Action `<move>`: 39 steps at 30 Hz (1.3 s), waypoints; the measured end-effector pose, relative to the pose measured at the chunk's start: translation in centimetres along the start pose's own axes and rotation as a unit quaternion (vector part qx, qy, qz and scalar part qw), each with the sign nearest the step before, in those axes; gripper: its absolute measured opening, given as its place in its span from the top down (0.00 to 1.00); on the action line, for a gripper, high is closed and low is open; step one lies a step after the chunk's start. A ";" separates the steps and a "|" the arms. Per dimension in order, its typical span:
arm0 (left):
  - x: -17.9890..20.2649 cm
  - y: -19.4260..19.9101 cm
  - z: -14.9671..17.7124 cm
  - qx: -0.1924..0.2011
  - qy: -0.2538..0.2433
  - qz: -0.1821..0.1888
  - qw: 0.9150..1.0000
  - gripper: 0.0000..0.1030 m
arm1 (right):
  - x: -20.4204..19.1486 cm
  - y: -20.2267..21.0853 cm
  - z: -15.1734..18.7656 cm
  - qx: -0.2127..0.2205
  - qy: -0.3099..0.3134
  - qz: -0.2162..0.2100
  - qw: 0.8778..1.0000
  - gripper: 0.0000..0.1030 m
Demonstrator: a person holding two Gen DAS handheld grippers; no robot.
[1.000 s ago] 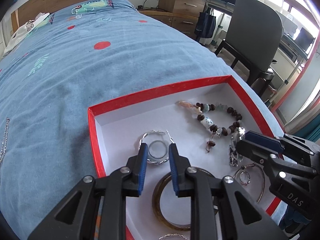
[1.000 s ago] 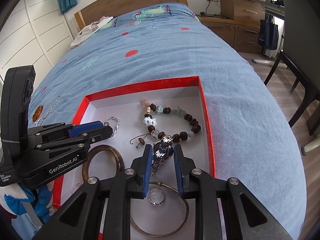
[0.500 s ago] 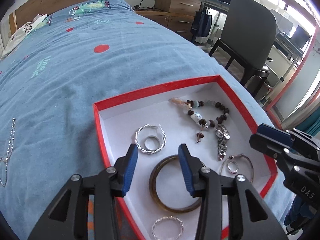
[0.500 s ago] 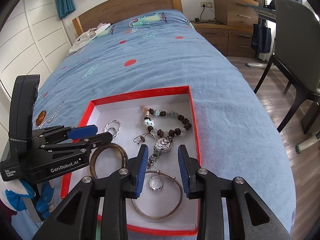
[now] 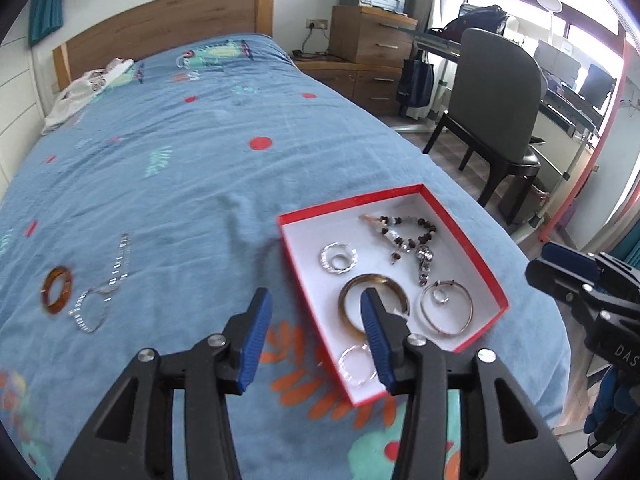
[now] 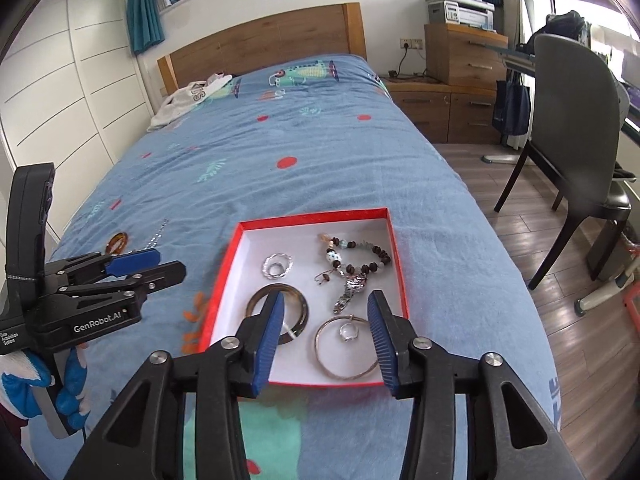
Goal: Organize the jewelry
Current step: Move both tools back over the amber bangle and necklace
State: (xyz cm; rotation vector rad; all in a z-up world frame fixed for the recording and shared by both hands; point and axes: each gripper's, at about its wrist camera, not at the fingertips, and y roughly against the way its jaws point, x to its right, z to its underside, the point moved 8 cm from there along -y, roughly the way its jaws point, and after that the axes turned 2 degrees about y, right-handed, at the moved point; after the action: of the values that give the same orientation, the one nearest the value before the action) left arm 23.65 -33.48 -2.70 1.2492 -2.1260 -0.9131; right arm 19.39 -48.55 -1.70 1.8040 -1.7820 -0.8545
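A red box (image 5: pixel 476 256) with a white floor lies on the blue bed. In it are a beaded bracelet (image 5: pixel 404 232), a twisted silver hoop (image 5: pixel 339 258), a brown bangle (image 5: pixel 348 292), a silver watch (image 5: pixel 424 260) and a thin silver bangle (image 5: pixel 424 308). An amber bangle (image 5: pixel 56 290) and a silver chain (image 5: pixel 108 284) lie on the cover to the left. My left gripper (image 5: pixel 314 296) hangs above the box's left edge, its jaws opening and holding nothing. Raised over the near end of the box (image 6: pixel 312 216), my right gripper (image 6: pixel 326 298) is also opening with nothing between its jaws.
A dark chair (image 6: pixel 572 128) stands on the wood floor right of the bed. Wooden drawers (image 6: pixel 460 60) with a printer sit by the headboard (image 6: pixel 260 44). A white garment (image 6: pixel 188 100) lies near the pillow end. White wardrobes (image 6: pixel 52 100) line the left wall.
Both grippers have risen and drawn back from the box while their jaws spread. The silver hoop and the watch they stood around now lie free in the box.
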 end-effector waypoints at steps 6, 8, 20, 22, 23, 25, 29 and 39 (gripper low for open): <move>-3.6 5.1 1.8 0.017 0.015 -0.030 0.999 0.54 | -2.4 3.5 0.1 0.019 0.007 -0.001 1.000 0.52; -5.2 6.9 2.2 0.026 0.022 -0.038 0.999 0.53 | -3.5 4.9 -0.2 0.029 0.014 -0.001 0.999 0.52; -17.5 17.3 5.5 0.080 0.079 -0.099 0.989 0.50 | -11.6 10.6 -2.1 0.075 0.045 -0.024 0.996 0.44; -19.7 18.4 6.6 0.083 0.090 -0.110 0.986 0.50 | -12.8 10.8 -2.0 0.075 0.049 -0.030 0.996 0.44; -20.9 18.8 7.1 0.083 0.094 -0.116 0.985 0.50 | -13.6 10.8 -1.9 0.073 0.052 -0.034 0.995 0.44; -23.2 19.4 8.0 0.081 0.102 -0.127 0.983 0.50 | -15.0 10.6 -1.7 0.068 0.059 -0.041 0.995 0.44; -27.4 19.8 9.7 0.077 0.125 -0.146 0.978 0.49 | -17.8 8.8 -1.4 0.052 0.071 -0.055 0.995 0.44; -34.3 16.1 11.6 0.056 0.168 -0.161 0.971 0.48 | -24.0 1.2 -1.0 0.003 0.092 -0.097 0.991 0.44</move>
State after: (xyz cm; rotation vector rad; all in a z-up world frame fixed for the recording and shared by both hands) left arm 22.04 6.10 -1.01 1.7091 -1.7587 -0.6547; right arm 19.99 -24.85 2.46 2.0146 -1.5153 -0.7260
